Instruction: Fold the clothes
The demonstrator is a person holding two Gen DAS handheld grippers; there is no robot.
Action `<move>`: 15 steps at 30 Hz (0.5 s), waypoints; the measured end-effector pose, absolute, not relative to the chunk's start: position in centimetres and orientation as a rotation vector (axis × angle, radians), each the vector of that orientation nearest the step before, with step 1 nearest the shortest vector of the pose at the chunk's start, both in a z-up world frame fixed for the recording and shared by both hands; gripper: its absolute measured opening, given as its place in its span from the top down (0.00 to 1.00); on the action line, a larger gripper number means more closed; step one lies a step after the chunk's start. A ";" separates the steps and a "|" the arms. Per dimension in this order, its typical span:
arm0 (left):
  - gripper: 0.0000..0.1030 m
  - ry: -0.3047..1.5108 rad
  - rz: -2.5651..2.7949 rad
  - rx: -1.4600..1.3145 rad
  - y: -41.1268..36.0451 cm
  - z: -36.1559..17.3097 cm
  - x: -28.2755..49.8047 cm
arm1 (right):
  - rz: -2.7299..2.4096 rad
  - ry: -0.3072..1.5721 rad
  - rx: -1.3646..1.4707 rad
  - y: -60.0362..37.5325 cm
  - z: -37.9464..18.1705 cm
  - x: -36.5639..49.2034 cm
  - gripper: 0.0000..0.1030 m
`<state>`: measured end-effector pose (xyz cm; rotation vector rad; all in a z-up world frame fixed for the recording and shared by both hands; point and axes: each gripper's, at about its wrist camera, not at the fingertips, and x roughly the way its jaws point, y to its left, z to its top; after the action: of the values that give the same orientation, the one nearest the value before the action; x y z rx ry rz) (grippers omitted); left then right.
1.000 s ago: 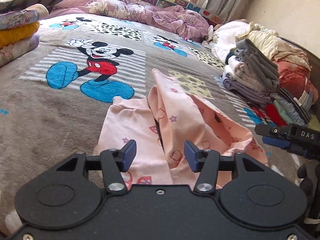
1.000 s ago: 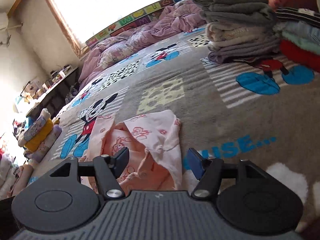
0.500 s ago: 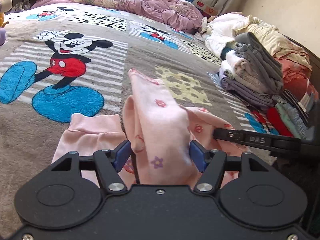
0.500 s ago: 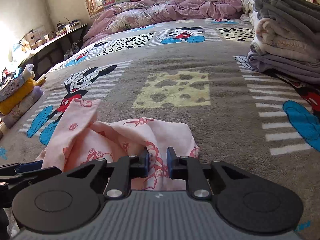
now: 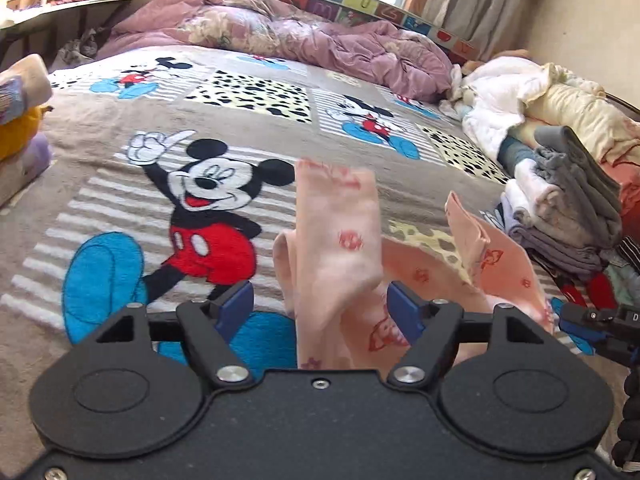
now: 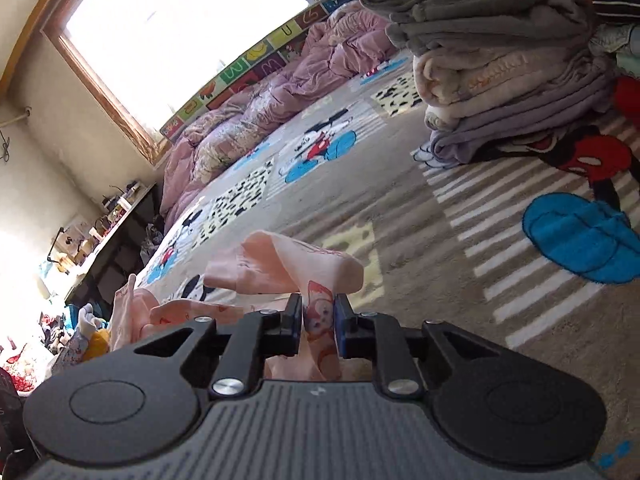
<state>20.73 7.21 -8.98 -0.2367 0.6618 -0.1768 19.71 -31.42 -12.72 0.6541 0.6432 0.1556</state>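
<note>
Both claws carry one pink printed garment (image 5: 340, 240): the right gripper (image 6: 318, 322) is clenched on a fold, its jaws having just eased apart a little, while the left gripper (image 5: 320, 308) has just been opening and stands released, cloth hanging loosely between its pads. Light, limp and soft, it should be pinched at hems or corners. Beyond the right gripper sits one stack of folded clothes (image 6: 512, 80); farther off lies one rumpled purple quilt (image 5: 304, 36).

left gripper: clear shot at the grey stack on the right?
Probably not as is. Pink garment hangs between the left gripper's fingers, and the right gripper sits toward the grey stack. Drop the cloth first.
</note>
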 end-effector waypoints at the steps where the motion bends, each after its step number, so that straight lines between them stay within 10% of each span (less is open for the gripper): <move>1: 0.29 0.652 -0.162 -0.249 7.9 -9.3 19.7 | 0.155 0.659 0.654 -31.5 -13.3 19.6 0.61; 15: 0.29 0.807 -0.124 -0.657 11.4 -14.1 8.0 | 0.236 0.721 0.626 -30.2 -16.6 20.6 0.34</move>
<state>8.05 11.42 -14.11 -0.6566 0.8075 -0.1242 20.65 -30.21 -16.61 0.6261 0.7207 0.2357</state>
